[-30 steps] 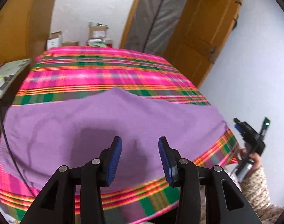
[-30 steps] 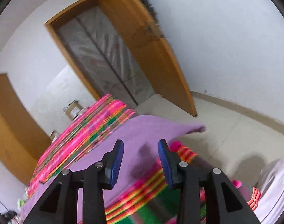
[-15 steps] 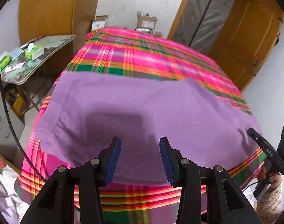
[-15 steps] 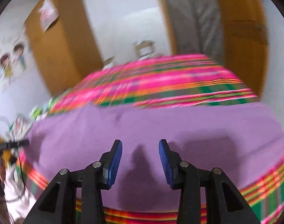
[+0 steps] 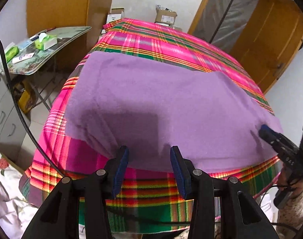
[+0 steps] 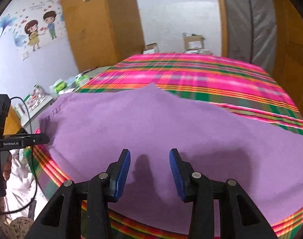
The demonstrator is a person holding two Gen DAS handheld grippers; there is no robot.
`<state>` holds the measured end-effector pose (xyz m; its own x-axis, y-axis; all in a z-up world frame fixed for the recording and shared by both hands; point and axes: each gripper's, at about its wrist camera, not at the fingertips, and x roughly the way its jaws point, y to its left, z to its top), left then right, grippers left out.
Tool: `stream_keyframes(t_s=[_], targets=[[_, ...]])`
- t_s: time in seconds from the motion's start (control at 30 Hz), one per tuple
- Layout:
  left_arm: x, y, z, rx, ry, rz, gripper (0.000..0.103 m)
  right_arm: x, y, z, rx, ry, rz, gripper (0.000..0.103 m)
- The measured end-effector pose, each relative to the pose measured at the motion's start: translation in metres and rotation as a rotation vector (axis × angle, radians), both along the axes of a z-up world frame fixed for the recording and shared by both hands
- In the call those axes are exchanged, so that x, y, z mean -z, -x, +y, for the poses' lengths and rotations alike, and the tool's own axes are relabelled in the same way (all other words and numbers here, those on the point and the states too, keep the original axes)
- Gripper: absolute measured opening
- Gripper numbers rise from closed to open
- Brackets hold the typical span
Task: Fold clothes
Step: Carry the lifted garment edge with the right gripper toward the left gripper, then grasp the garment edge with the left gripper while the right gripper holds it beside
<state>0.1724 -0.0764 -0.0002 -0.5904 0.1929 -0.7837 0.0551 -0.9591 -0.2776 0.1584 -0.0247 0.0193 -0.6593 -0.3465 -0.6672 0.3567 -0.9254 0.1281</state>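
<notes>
Purple cloth [image 5: 171,99]: lying spread flat, long axis running crosswise ahead of both tongs
Left gripper [image 5: 149,167]: hovering released over near hem
Right gripper [image 6: 149,169]: hovering released, likewise near

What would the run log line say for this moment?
stage: pre-grasp | purple garment: spread on plaid bed | left gripper: open | right gripper: open

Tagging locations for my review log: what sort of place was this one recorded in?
Most likely a home bedroom: a bed under a plaid bedspread, tall wooden wardrobes along the wall, and cartoon wall stickers. A purple garment lies spread on the bed.
</notes>
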Motion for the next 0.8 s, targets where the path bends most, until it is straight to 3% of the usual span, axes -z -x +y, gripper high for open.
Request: stream_keyframes(t_s=[0.33,0.47,0.63,0.8], targets=[[-0.027,-0.012,-0.036,-0.096,-0.025,0.073,0.045,-0.018,0.004,-0.082,-0.253,-0.053,0.011,0.041],[-0.026,-0.011,-0.052,-0.135,-0.021,0.059,0.045,-0.009,0.004,-0.119,-0.353,-0.07,-0.03,0.041],[-0.022,-0.007,-0.069,-0.16,-0.078,0.045,0.045,-0.002,-0.004,-0.165,-0.483,-0.102,-0.06,0.041],[-0.017,-0.003,-0.076,-0.158,-0.083,0.033,0.045,0.002,-0.009,-0.196,-0.542,-0.136,-0.063,0.041]])
